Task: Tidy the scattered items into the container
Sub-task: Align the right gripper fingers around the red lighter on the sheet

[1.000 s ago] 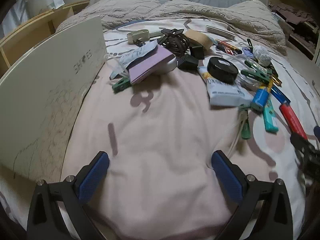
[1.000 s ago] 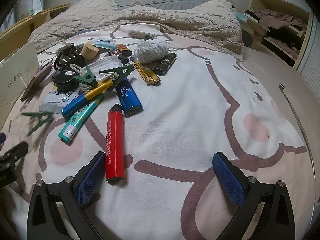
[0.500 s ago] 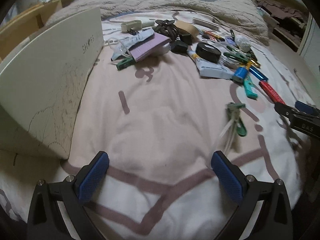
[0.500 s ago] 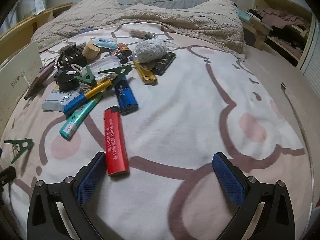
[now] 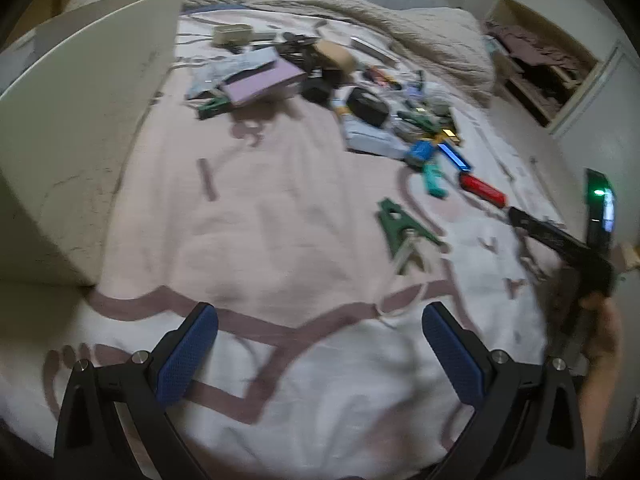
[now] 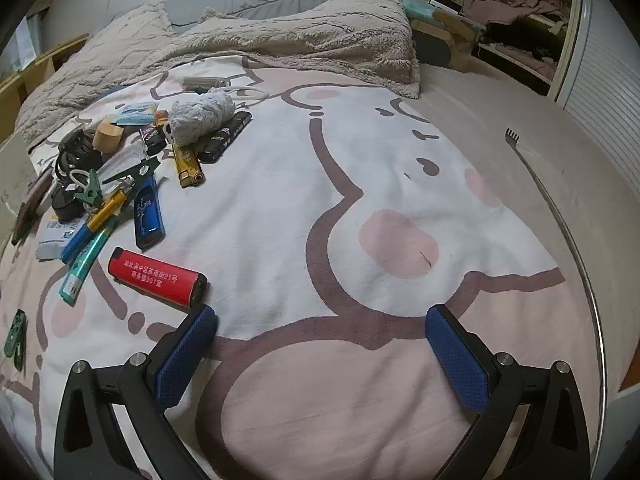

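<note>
Both tongs stand spread wide with nothing between their blue pads: the right gripper (image 6: 320, 344) hangs low over the printed bedsheet (image 6: 360, 184), and the left gripper (image 5: 320, 344) hovers over bare sheet likewise. Just off the right gripper's left pad lies the red lighter (image 6: 158, 278), its dark end nearly touching that pad. Beyond it, ahead and to the left, sit a teal tube (image 6: 86, 260), a blue lighter (image 6: 149, 212) and a gold lighter (image 6: 188, 164), then the heap of clips and cords. From the left gripper, a green clip (image 5: 400, 226) lies ahead-right, and the white box (image 5: 88, 128), presumably the container, stands at its left. Nothing seems collected yet; the step looks like approach. The next move likely calls for swinging the right gripper leftward to straddle the red lighter across its narrow width before closing.
</note>
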